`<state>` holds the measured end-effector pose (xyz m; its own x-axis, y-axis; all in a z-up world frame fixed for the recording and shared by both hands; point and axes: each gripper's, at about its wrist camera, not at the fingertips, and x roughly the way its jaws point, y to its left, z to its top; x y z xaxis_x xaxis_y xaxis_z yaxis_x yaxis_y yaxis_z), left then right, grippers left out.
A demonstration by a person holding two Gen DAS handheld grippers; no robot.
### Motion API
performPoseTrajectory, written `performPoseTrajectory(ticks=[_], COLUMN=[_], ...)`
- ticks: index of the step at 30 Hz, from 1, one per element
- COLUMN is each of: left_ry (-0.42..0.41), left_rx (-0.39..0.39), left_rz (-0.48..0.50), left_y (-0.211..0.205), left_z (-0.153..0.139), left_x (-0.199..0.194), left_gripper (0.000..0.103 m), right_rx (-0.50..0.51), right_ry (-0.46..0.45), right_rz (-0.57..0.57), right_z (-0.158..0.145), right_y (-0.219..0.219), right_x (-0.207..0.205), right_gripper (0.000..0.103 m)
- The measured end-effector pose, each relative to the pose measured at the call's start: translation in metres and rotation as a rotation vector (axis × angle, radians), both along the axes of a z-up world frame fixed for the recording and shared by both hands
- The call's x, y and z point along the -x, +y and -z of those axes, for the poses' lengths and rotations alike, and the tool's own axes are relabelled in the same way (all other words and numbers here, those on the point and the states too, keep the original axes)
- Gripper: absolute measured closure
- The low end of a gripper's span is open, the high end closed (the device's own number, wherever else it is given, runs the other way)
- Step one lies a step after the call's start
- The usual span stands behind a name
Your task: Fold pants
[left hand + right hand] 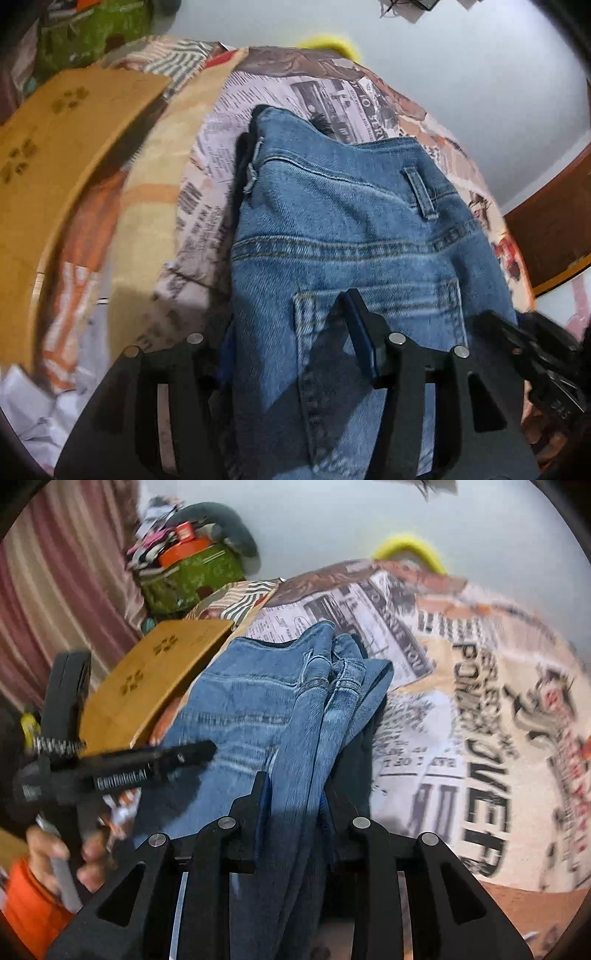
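Observation:
The blue denim pants [343, 229] lie folded on a newspaper-print bedspread [221, 155], waistband and belt loop facing away. In the left wrist view my left gripper [291, 332] has denim between its fingers at the back pocket; only the right finger [360, 332] shows, the left one is under fabric. In the right wrist view my right gripper [295, 797] is shut on a bunched edge of the pants [258, 709], denim running down between the fingers. The left gripper [110, 768] shows there at the left, over the pants.
A tan wooden board with paw prints [55, 155] lies left of the pants [155, 679]. A green box with clutter [188, 576] sits at the back left. A yellow object [410, 550] lies at the bed's far edge. A striped curtain [55, 590] hangs left.

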<state>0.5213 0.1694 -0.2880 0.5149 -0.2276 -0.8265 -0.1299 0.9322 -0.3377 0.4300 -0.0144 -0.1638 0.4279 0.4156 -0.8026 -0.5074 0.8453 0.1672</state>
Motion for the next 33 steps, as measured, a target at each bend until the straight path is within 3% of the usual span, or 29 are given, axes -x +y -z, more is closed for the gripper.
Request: performPoseTrajectory(ticks=[4,7,17,23,27,29,33], left_ry=[-0.029,-0.091,-0.369,-0.576,-0.686,-0.743,-0.810], left_rx=[-0.163,-0.207,-0.181,-0.264,-0.282,-0.290,-0.330], left_rz=[0.031,0.046,0.066,0.064,0.052,0.030,-0.013], left_y=[-0.013,-0.021,-0.047,-0.077,-0.093,-0.098,-0.105], left_z=[-0.034,-0.072,-0.213,-0.285,-0.309,-0.316,-0.318], left_x=[0.025,0.054,0.193,0.293,0.354,0.385,0.425], left_gripper=[0.050,0.050,0.050,0.050,0.046,0.034,0.021], right_rx=[-0.035,-0.073,-0.231,-0.309,-0.349,-0.343,-0.348], right_ry=[-0.054,-0.123,-0.360,-0.491,-0.597,-0.638,-0.689], right_rz=[-0.006,-0.004,0.002,-0.007,-0.013,-0.011,0.021], right_z=[-0.021,-0.053,-0.176,-0.220,-0.236,-0.239,-0.240], right_y=[-0.015,-0.028,-0.066,-0.083,-0.092,-0.094,-0.099], right_x=[0.023,0.048,0.155,0.228,0.283,0.302,0.334], right_gripper=[0.078,0.078,0.078,0.078,0.078,0.075,0.047])
